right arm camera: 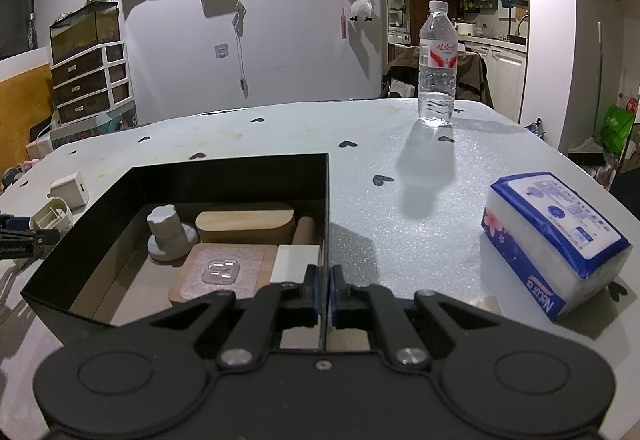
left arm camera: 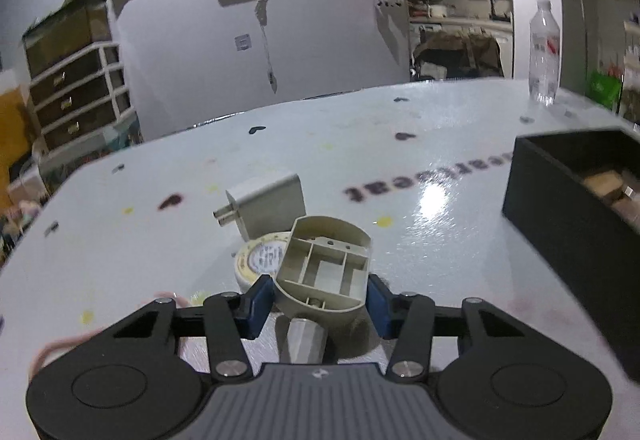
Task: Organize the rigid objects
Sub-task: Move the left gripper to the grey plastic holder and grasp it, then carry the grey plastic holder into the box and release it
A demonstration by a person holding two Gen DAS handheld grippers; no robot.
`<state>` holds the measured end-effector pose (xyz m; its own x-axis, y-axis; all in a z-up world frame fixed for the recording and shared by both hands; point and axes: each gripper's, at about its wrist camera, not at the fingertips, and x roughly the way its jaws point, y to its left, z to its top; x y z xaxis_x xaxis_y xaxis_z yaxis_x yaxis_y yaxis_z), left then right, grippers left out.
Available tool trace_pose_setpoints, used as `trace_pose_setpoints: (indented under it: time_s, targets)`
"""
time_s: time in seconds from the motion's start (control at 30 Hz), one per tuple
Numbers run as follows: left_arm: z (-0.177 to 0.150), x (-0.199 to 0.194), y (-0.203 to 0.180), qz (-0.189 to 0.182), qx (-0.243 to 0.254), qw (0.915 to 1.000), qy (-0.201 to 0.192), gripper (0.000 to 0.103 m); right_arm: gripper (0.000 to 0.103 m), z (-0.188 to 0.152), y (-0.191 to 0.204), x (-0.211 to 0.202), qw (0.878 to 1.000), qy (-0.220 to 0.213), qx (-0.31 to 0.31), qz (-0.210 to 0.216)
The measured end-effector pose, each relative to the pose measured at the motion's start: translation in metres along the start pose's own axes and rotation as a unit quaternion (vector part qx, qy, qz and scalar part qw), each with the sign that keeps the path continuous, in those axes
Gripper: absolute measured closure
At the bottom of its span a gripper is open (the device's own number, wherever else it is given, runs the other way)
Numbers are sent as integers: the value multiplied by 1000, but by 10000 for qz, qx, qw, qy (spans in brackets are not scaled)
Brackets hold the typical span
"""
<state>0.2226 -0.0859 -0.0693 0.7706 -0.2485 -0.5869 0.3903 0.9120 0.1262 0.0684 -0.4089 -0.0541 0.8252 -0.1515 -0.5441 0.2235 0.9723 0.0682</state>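
Pale and glossy, the desk (right arm camera: 400, 168) carries scattered dark heart marks and fills both views, with a lilac wall and a chest of drawers (right arm camera: 90, 80) behind it.

One black box (right arm camera: 92, 236) sits on the desk, open at the top. Its right wall is pinched edge-on in the right gripper (right arm camera: 323, 298), whose jaws are closed flat on that thin wall. Inside the box lie five pieces: one rounded wooden block (right arm camera: 244, 226), one wooden square with a clear hook plate on it (right arm camera: 224, 272), one grey knob on a round base (right arm camera: 168, 232), one wooden rod (right arm camera: 304, 234) and one white slab (right arm camera: 296, 260).

To the right of the box lie one pack of tissues (right arm camera: 556, 240) and, farther back, one upright water bottle (right arm camera: 437, 64).

Left of the box, the left gripper (left arm camera: 322, 298) has its jaws partly closed around one beige plastic housing (left arm camera: 324, 268), a blue pad against each side. The housing's hollow, ribbed side faces the camera; its long axis runs away from the gripper, the flat-cornered end toward the far edge of the desk and the rounded end near the jaws. Just behind it, touching or nearly so, sit one roll of tape (left arm camera: 260, 260) and one white plug adapter (left arm camera: 268, 204), its two prongs pointing left.
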Motion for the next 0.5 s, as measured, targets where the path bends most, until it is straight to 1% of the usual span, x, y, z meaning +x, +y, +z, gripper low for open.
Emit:
trace_pose_setpoints:
  time_s: [0.1,0.17,0.23,0.33,0.4,0.5]
  targets:
    - [2,-18,2,-272,-357,9989,-158,53,97,0,0,0,10000,-3,-2,0]
    - [5,-31,3,-570,-644,9959,-267,53,97,0,0,0,10000,-2,2,-1]
    - [10,-44,-2,-841,-761,9928,-390,53,97,0,0,0,10000,-3,-5,-6]
    - [18,-63,-14,-1209,-650,9885,-639,53,97,0,0,0,10000,-5,2,-2]
    - [24,-74,-25,-1512,-489,9841,-788,53,97,0,0,0,10000,-4,-4,-1]
    - [35,-82,-42,-1908,-220,9773,-898,53,97,0,-1,0,10000,-12,-3,8]
